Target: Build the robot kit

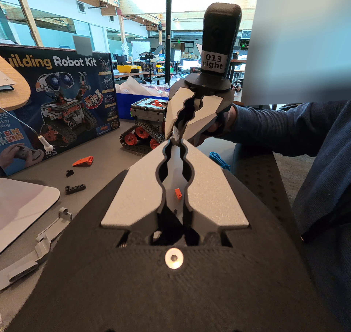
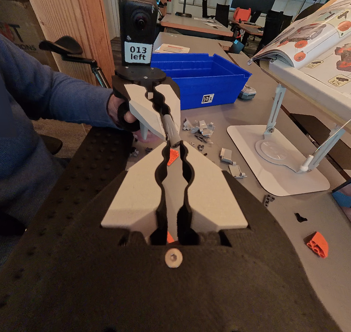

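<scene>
Grey table [image 2: 237, 113] carrying everything. At its far left edge, a large dark kit box [image 1: 57, 104] standing upright with a tracked robot pictured on it. A blue bin [image 2: 199, 79] beyond the working spot. To the right, a white stand [image 2: 275, 170] propping an open instruction booklet [image 2: 313, 28]. Near the box, a part-built tracked model [image 1: 146, 121] with orange wheels and grey body.

Above the table, tip to tip, the two claws. Left claw [image 1: 173, 143] closed tight on a grey ribbed sleeve [image 2: 171, 129], gripped along its length and tilted down toward the other. Right claw [image 2: 174, 144] narrowed to a slim gap, tips flanking the sleeve's free end; cannot tell whether actually pinching it or only touching.

Scattered below: a heap of pale grey pieces [image 2: 203, 129], an orange wedge [image 2: 317, 246] near the right edge, a black holed beam [image 1: 75, 189], a small orange pin [image 1: 178, 193] lying under the left claw.
</scene>
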Motion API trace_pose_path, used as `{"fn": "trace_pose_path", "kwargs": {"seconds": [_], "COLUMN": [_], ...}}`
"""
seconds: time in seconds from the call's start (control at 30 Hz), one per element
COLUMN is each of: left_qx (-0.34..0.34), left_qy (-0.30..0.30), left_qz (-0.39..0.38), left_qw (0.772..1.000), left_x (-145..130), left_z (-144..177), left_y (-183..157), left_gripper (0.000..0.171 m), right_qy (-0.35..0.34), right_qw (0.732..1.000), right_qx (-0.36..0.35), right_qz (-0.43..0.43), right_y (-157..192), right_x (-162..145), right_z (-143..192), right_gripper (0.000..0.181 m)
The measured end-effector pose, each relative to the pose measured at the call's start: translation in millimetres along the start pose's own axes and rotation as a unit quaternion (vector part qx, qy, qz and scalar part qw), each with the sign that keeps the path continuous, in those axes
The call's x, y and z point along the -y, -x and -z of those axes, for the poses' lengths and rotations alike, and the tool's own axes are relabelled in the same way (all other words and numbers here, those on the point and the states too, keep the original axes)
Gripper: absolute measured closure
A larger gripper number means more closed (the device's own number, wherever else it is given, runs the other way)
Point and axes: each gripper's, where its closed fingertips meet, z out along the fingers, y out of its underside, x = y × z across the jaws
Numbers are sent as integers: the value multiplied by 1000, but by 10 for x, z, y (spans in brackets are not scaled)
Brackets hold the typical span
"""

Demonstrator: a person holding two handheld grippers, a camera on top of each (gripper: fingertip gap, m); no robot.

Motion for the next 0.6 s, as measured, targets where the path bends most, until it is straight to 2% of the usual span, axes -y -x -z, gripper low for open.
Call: {"fn": "trace_pose_path", "kwargs": {"seconds": [0.27,0.53,0.6], "left_qx": [12,14,9], "left_qy": [20,36,25], "left_qz": [-5,-5,16], "left_qw": [1000,999,1000], "left_x": [-62,-143,-118], "left_z": [59,117,132], "left_y": [13,2,11], "left_gripper": [160,165,165], "right_qy": [30,41,32], "right_qw": [999,999,998], "right_qx": [-12,-11,-23], "right_qz": [28,33,37], "right_y": [-3,32,2], "right_x": [-96,-168,-145], "right_z": [-10,-75,-77], "right_gripper": [174,173,164]}}
